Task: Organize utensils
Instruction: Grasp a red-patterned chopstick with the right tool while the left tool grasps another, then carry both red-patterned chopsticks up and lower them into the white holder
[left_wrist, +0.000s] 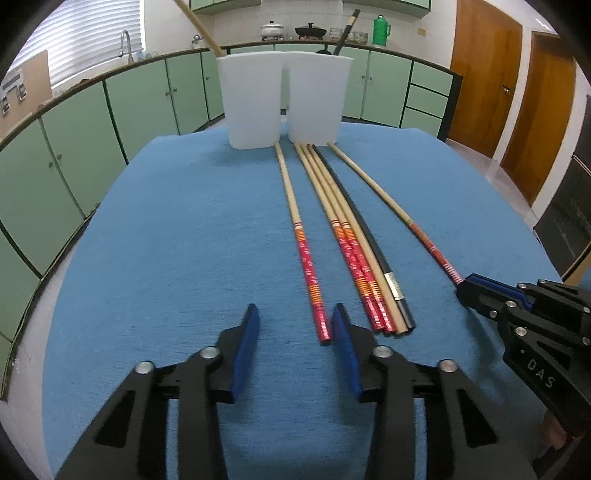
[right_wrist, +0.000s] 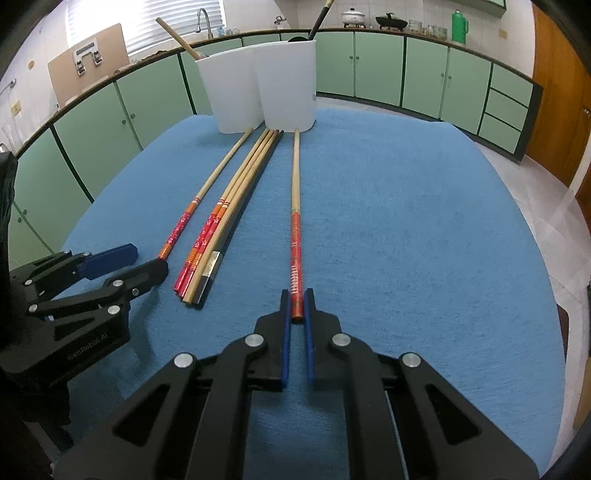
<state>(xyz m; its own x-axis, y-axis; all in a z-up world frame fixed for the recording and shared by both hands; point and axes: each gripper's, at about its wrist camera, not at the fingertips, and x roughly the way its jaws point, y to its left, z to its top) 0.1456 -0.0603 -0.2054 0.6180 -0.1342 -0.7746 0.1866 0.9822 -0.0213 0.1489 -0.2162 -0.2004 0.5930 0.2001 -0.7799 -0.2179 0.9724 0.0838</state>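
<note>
Left cup (left_wrist: 253, 99): white, translucent plastic; a bamboo stick is being held inside it; it is standing at the far edge of the surface (left_wrist: 166, 240), touching the right cup (left_wrist: 317, 98).
Surface: being covered by a blue, finely woven cloth.
Left gripper (left_wrist: 295, 325): jaws are being held apart; nothing is being pressed. The lone floral chopstick (left_wrist: 301, 236) is lying just inside the right pad.
Bundle (left_wrist: 354, 243): three round bamboo sticks and one black stick with a silver band are lying side by side, tips toward the cups.
Right gripper (right_wrist: 297, 302): jaws are being clamped on the red end of the striped chopstick (right_wrist: 295, 206), which is lying apart to the right.
Step advice: the striped chopstick is best being lifted level, so the smooth lacquer is not being allowed to pivot; the left jaws are best being centred over the floral end before closing.
</note>
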